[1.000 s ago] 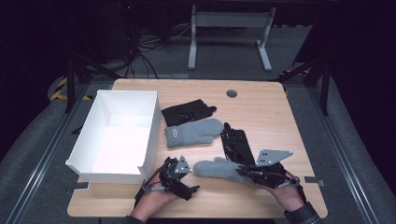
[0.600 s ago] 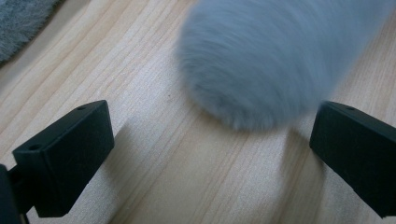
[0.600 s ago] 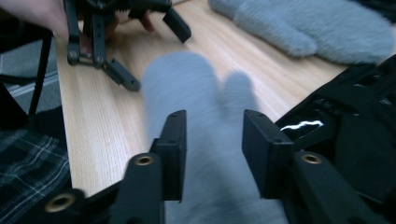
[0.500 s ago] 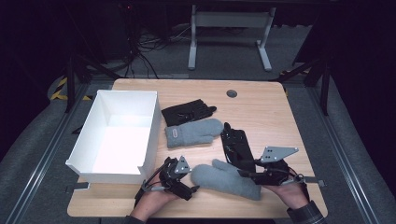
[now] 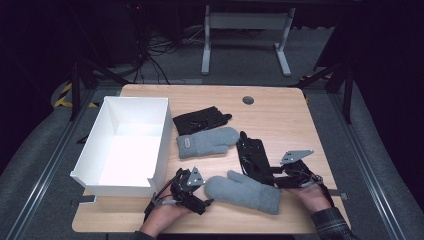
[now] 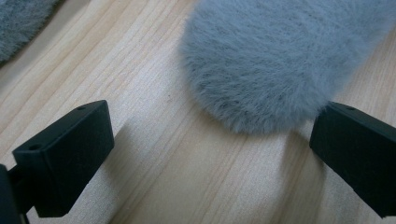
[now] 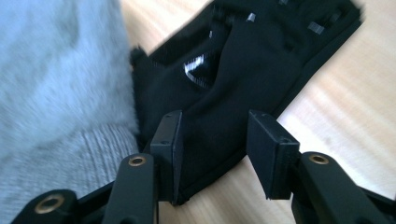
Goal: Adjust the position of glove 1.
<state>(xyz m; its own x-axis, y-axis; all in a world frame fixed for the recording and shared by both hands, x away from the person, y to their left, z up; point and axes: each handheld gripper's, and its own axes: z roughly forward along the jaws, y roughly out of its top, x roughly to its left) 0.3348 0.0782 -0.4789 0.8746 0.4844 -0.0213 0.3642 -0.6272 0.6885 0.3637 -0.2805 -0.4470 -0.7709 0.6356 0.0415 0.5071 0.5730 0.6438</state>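
Grey mitten [image 5: 245, 191] lies between gripper [image 5: 200, 196] and, seemingly, black glove [image 5: 254, 156].

Left hand-held gripper [image 5: 200, 192] rests low with jaws wide apart; right hand-held gripper [image 5: 280, 175] has jaws partly parted

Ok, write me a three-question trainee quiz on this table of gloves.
1. True or false: the white box has a mitten in it.
2. What lies between the open jaws of the right gripper? A) black glove B) grey mitten C) bare wood
3. How many grey mittens lie on the table?
Key: 1 false; 2 A, the black glove; 3 two.
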